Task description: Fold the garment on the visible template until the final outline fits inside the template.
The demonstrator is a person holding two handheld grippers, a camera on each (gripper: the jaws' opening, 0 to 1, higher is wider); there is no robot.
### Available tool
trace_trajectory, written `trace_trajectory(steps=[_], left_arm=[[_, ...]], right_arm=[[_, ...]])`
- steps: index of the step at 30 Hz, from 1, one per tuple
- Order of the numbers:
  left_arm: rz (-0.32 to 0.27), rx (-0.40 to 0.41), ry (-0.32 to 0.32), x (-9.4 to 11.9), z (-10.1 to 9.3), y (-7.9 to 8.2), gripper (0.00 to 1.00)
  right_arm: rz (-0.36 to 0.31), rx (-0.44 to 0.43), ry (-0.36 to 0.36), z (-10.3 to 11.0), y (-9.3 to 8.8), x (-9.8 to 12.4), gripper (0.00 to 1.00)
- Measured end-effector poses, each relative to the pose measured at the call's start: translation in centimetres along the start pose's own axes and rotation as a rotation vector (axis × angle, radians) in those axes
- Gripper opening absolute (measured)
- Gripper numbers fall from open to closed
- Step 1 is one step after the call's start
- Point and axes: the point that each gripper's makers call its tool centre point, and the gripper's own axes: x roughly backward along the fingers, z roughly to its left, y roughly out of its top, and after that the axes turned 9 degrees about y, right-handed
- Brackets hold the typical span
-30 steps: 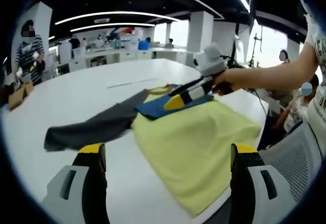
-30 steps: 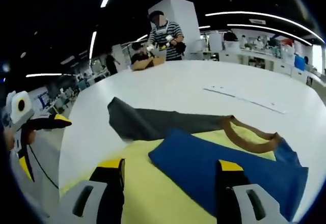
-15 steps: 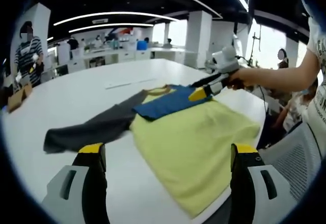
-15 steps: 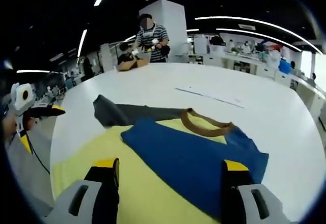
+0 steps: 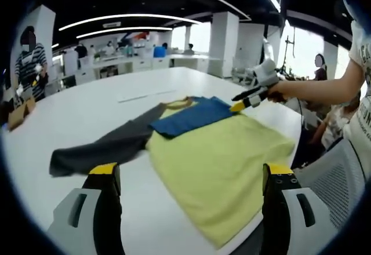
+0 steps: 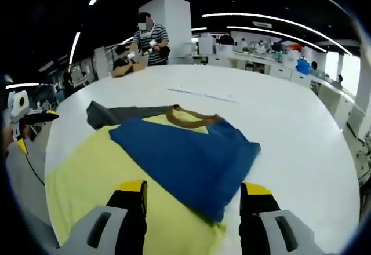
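A long-sleeved garment lies flat on the white table (image 5: 87,110). Its yellow body (image 5: 220,162) spreads toward me, with a brown collar (image 5: 181,101) at the far end. The blue sleeve (image 5: 188,116) is folded across the chest, and the grey sleeve (image 5: 104,148) stretches out to the left. My left gripper (image 5: 191,171) stands open at the yellow hem, holding nothing. A hand holds my right gripper (image 5: 242,103) just off the blue sleeve's end. In the right gripper view, my right gripper (image 6: 194,188) is open over the blue sleeve (image 6: 185,156) and the yellow body (image 6: 87,168).
A thin pale strip (image 6: 203,95) lies on the table beyond the collar. A person in a striped shirt (image 6: 148,37) stands at the far edge beside a cardboard box (image 6: 128,68). A mesh chair (image 5: 336,174) stands off the table's right edge. The left gripper (image 6: 26,119) is at the left.
My right gripper has drawn back from above the blue sleeve toward the table's right edge, staying open. The blue sleeve lies flat. My left gripper has not moved.
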Motion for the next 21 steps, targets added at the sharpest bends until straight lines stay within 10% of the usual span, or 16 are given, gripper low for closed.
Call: trace_trajectory(steps=[21], left_arm=[[0.010,0.005,0.005,0.3,-0.1,-0.4,0.99]], right_arm=[[0.061,-0.065,-0.120,-2.5,-4.0,0.3,0.01]])
